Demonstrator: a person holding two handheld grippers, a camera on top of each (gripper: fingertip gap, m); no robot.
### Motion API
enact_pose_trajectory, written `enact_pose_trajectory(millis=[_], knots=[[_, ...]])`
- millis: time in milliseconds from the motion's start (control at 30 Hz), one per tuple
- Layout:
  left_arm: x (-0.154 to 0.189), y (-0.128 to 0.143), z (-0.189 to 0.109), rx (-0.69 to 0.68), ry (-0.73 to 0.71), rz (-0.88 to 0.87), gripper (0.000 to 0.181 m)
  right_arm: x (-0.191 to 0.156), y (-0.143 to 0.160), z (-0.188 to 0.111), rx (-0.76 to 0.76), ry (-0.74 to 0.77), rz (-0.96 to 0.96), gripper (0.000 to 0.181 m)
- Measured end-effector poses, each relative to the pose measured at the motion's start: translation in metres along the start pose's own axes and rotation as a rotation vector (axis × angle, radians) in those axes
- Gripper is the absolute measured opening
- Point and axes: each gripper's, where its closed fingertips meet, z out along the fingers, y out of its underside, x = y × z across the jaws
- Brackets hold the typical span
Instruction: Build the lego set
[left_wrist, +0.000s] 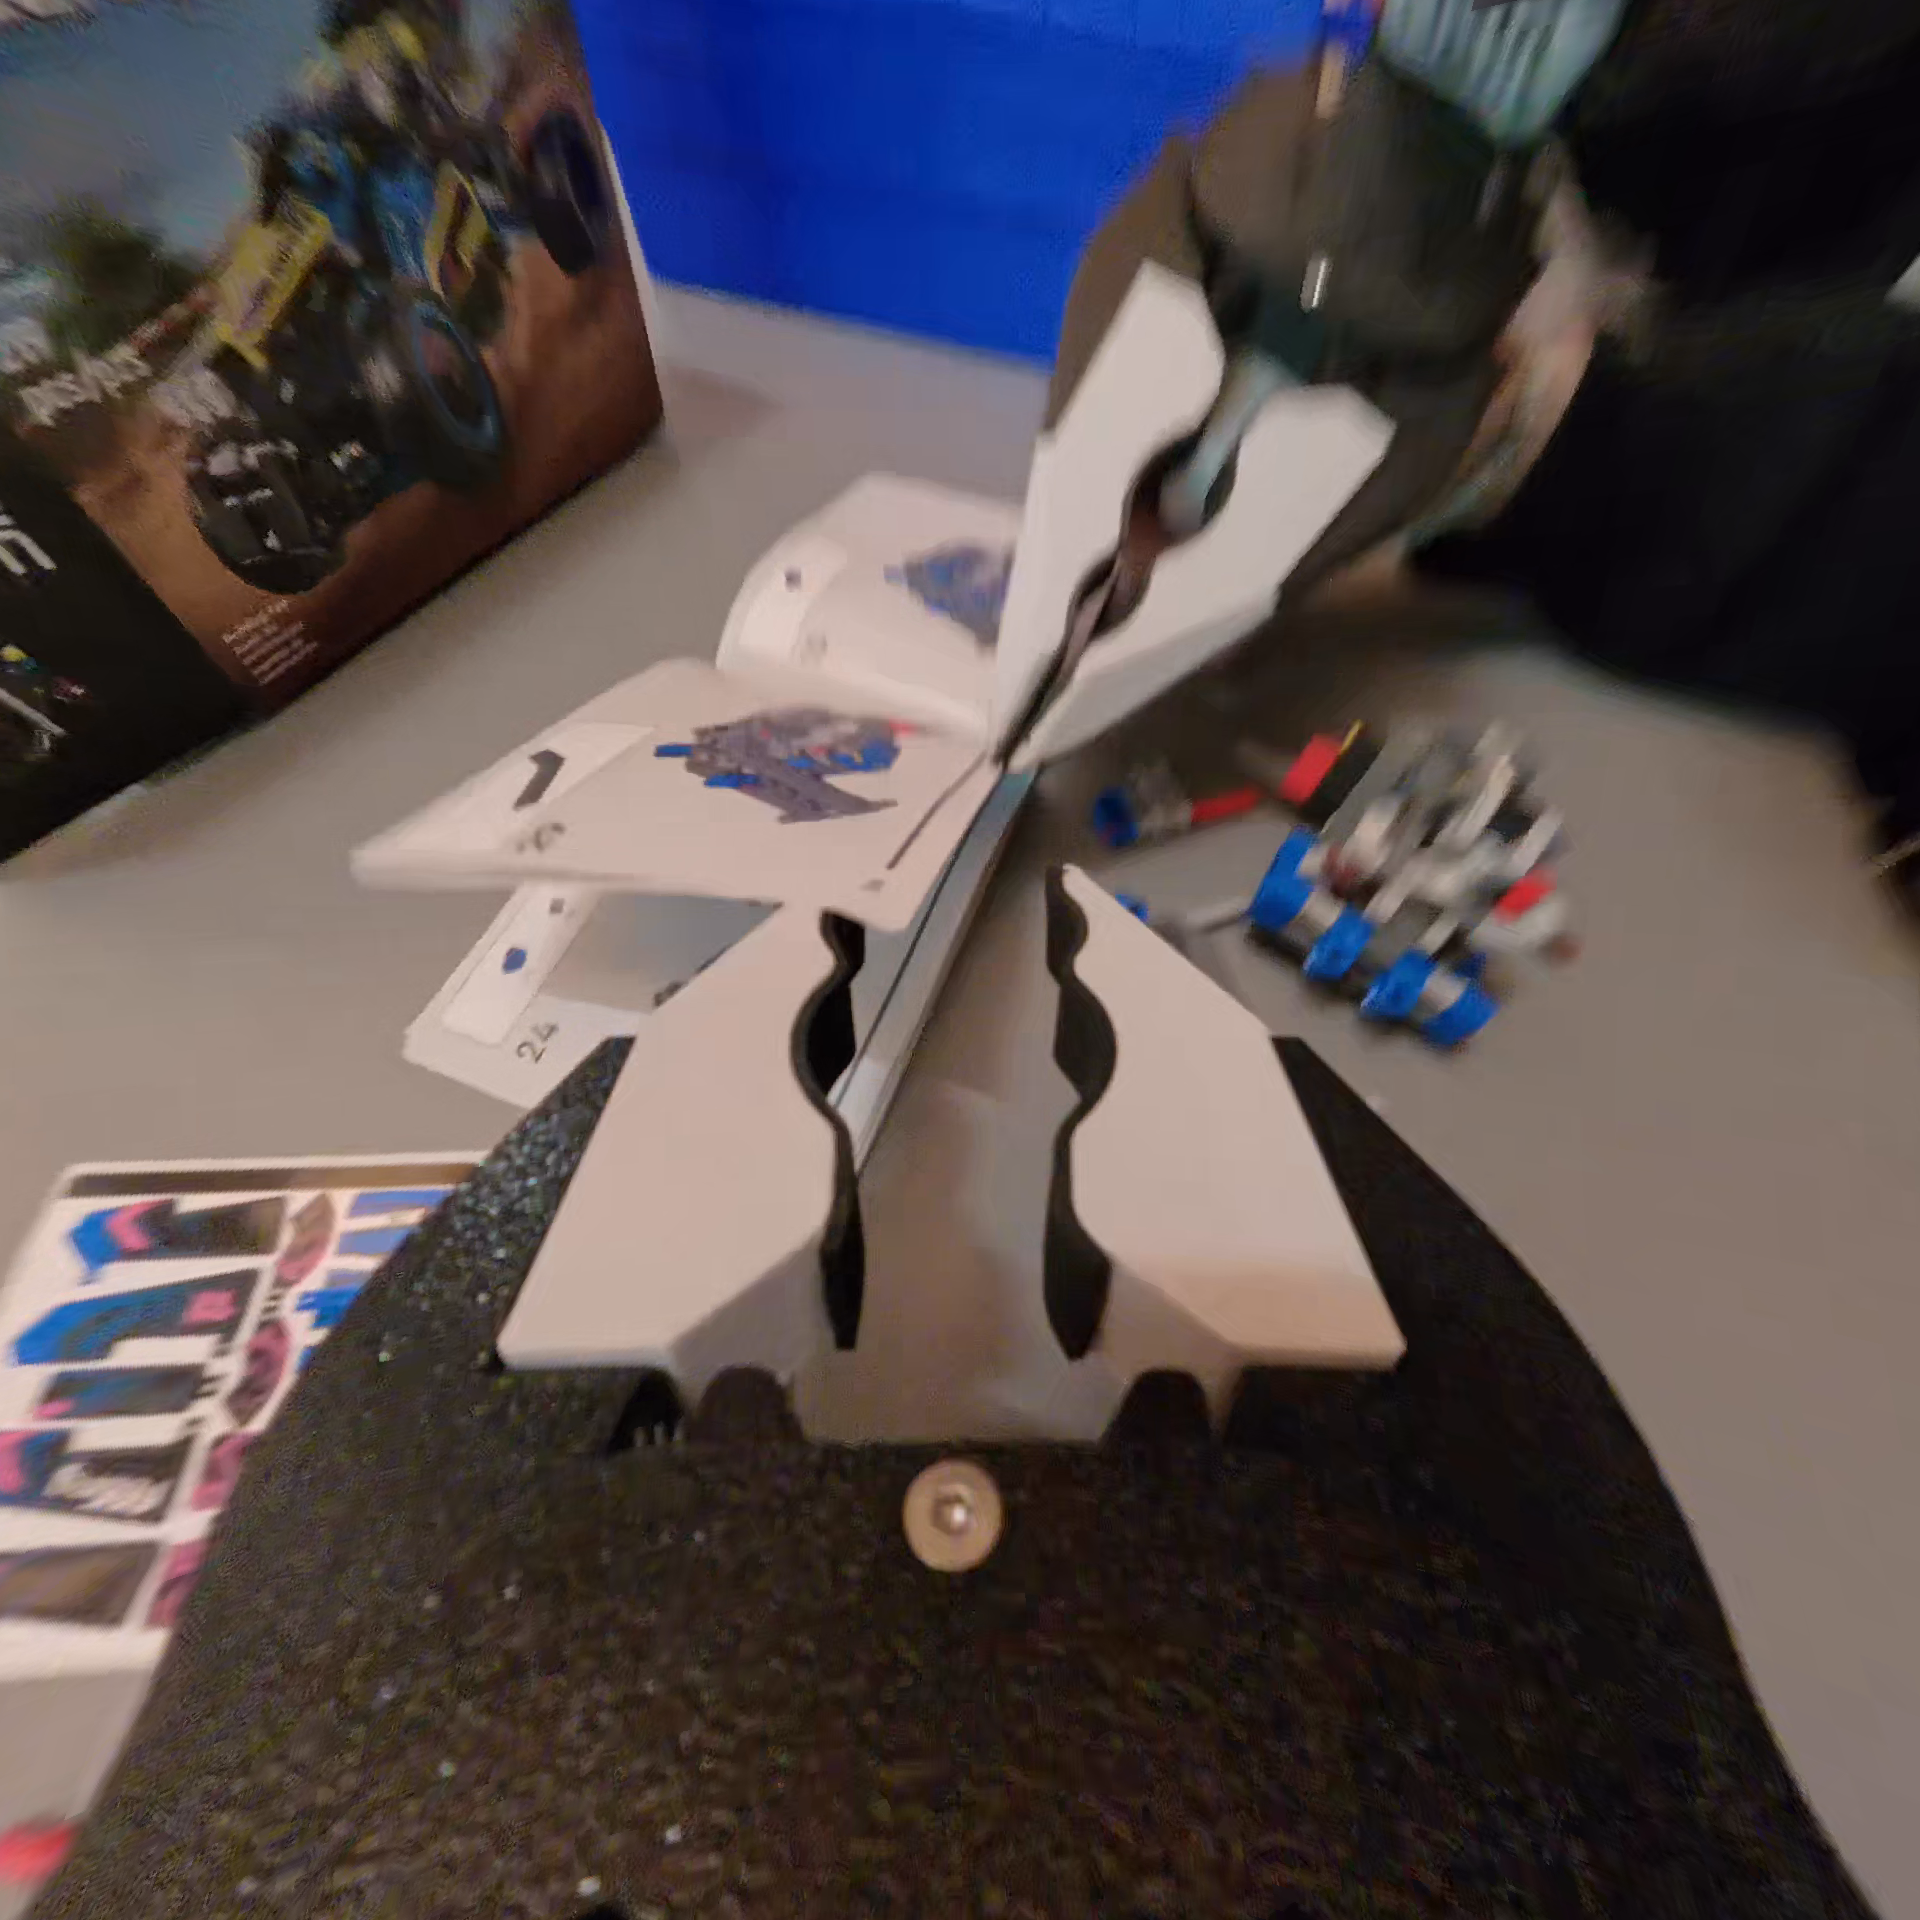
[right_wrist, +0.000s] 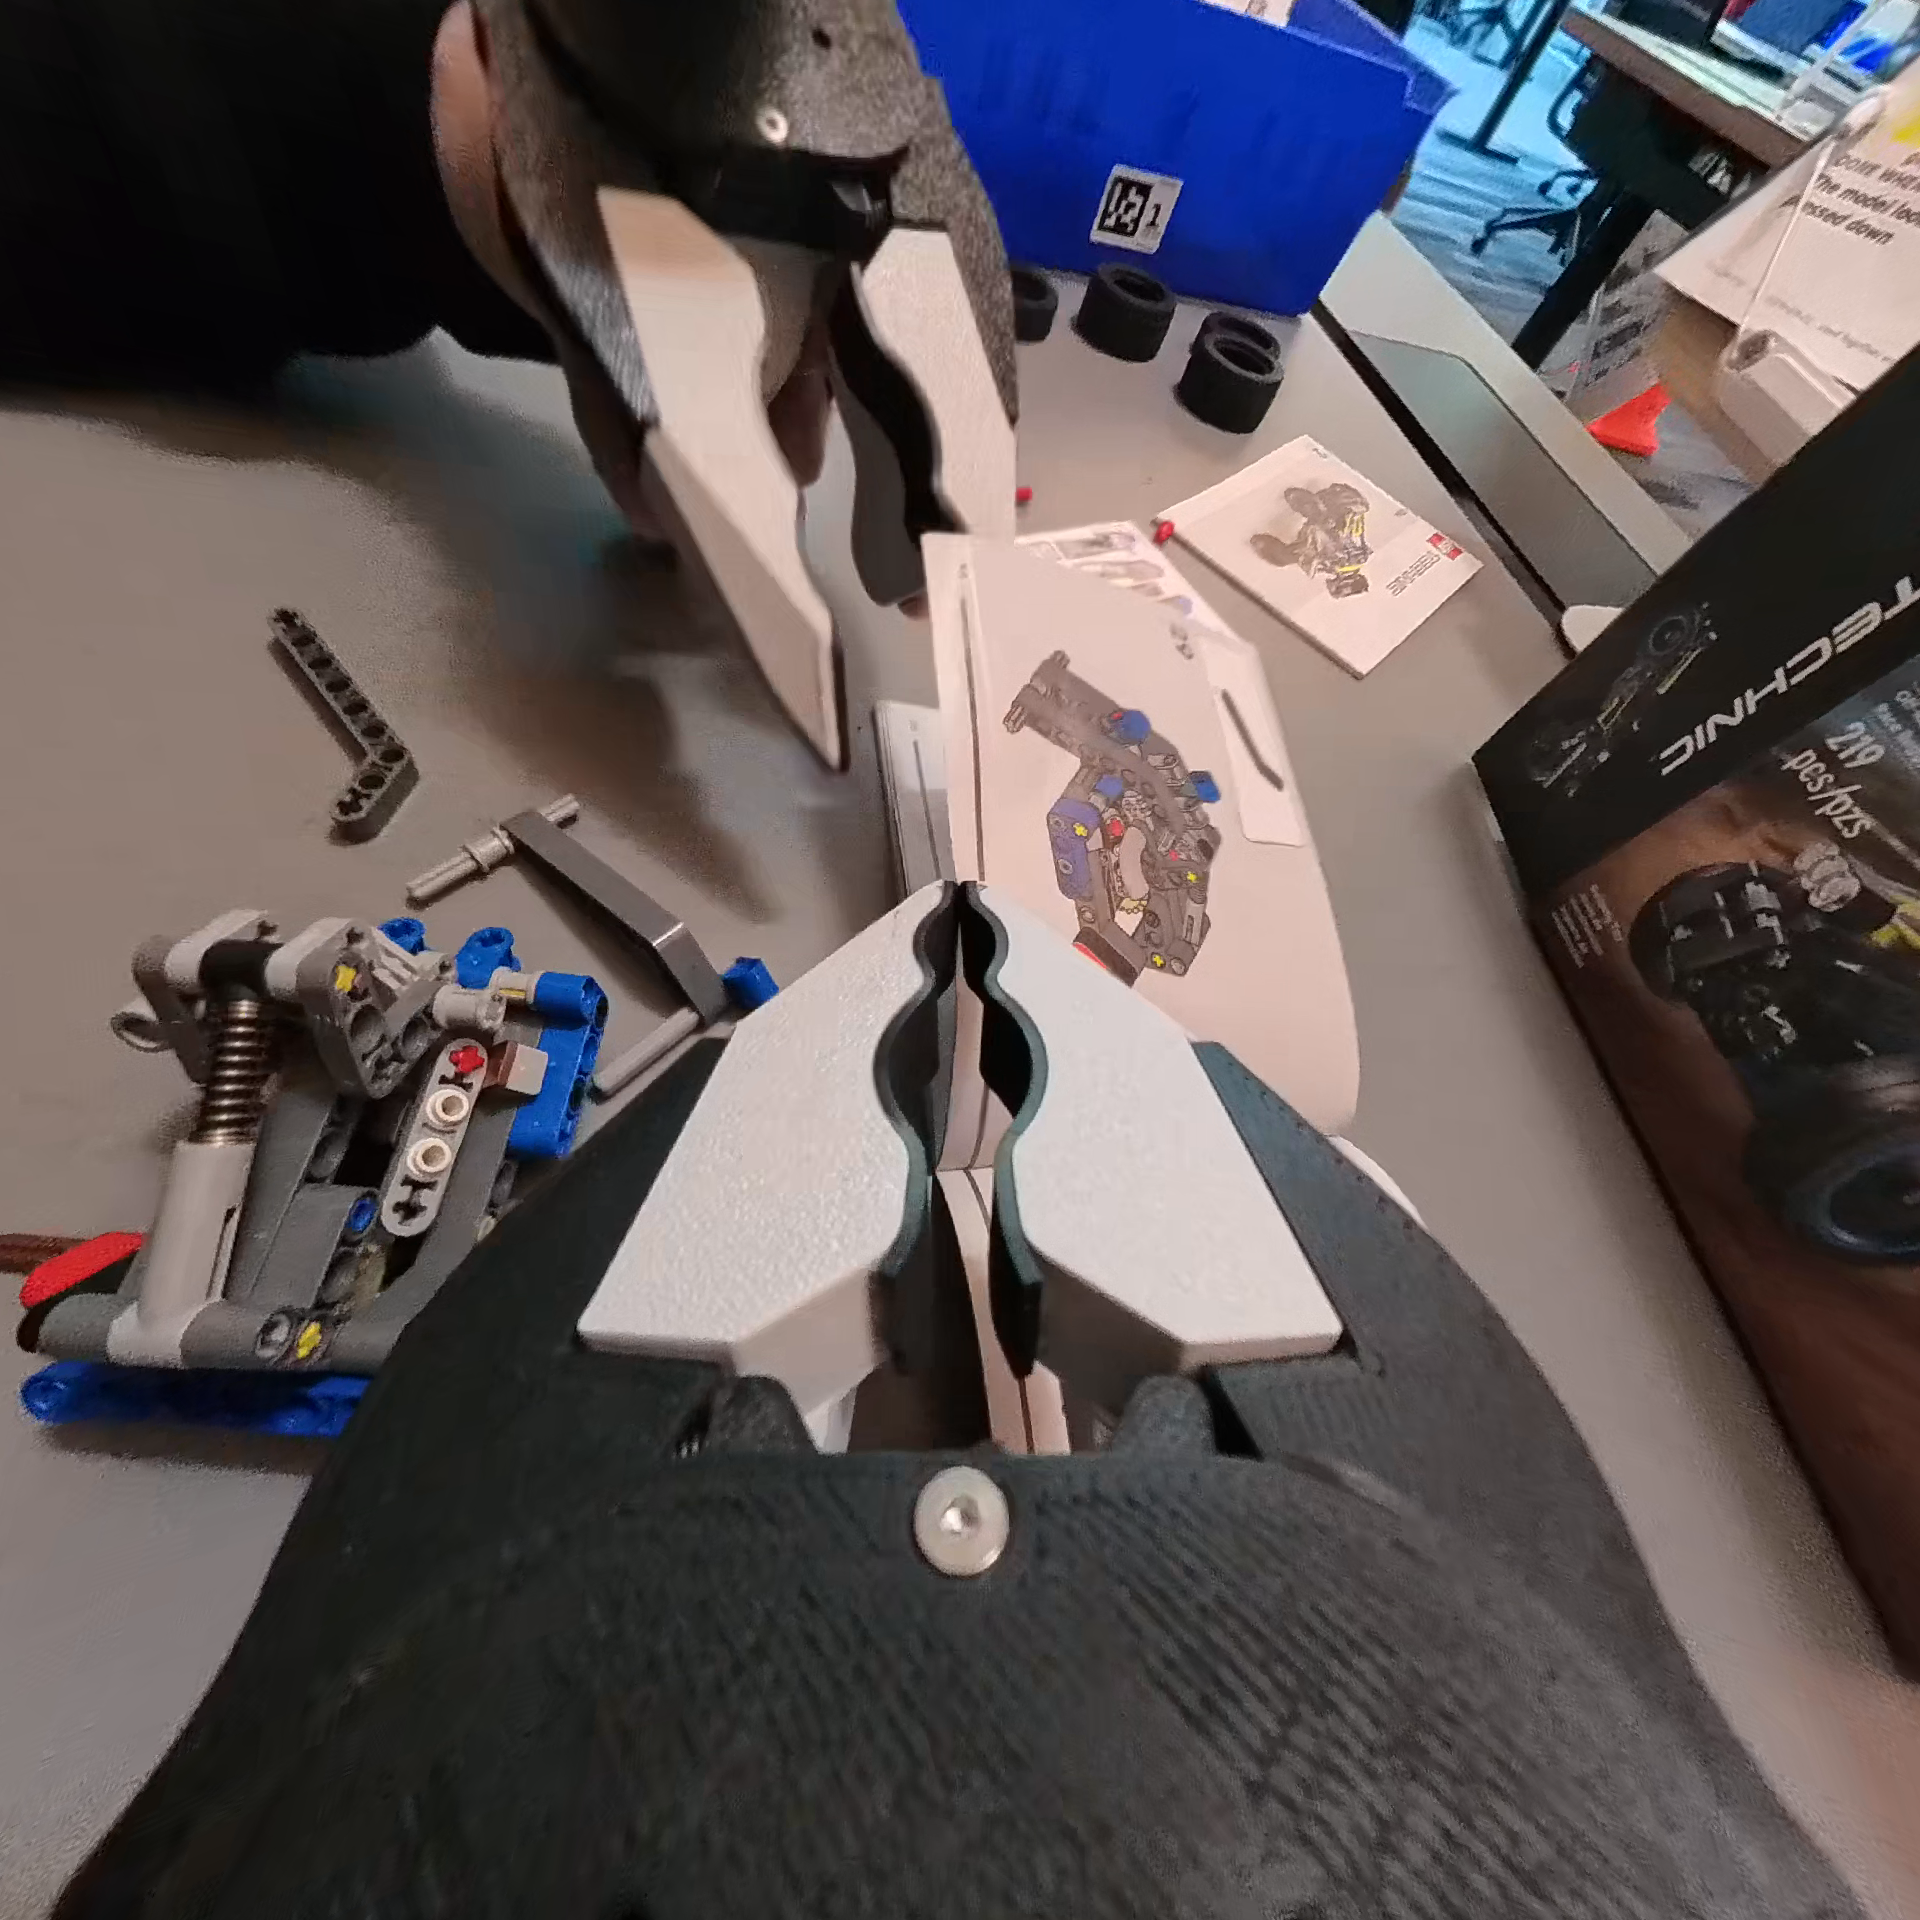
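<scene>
Pinched in my right gripper (right_wrist: 961, 914), a thin, floppy booklet (right_wrist: 1122, 831) page; left gripper (left_wrist: 956, 904) gapes beyond. Grip its edge lightly.

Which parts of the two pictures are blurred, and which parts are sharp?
Left wrist view: the box, the right gripper and the lego assembly smear; the left gripper stays sharp. Right wrist view: mostly sharp, though the left gripper is slightly blurred.
</scene>
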Motion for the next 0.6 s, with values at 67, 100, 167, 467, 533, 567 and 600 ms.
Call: enact_pose_trajectory(millis=[67,100,167,467,533,567,600], knots=[[0.001,-0.021,-0.009,0.144,0.072,-0.136,0.027,0.001,-0.003,-0.003,0.034,-0.009,0.037,0.0],[-0.002,-0.028,-0.013,0.195,0.083,-0.186,0.024,0.0,-0.005,-0.003,0.054,-0.018,0.057,0.0],[-0.006,-0.033,-0.013,0.229,0.078,-0.223,0.021,0.0,-0.01,-0.005,0.088,-0.033,0.102,0.0],[-0.004,-0.032,0.01,0.17,-0.034,-0.075,0.006,0.009,-0.017,-0.008,0.141,-0.033,0.246,0.0],[-0.006,-0.033,0.011,0.171,-0.05,-0.072,0.006,0.009,-0.017,-0.009,0.148,-0.038,0.261,0.0],[-0.007,-0.033,0.011,0.171,-0.064,-0.068,0.004,0.009,-0.018,-0.009,0.15,-0.043,0.268,0.0],[-0.009,-0.033,0.011,0.173,-0.079,-0.061,0.0,0.008,-0.018,-0.009,0.153,-0.055,0.274,0.0]])
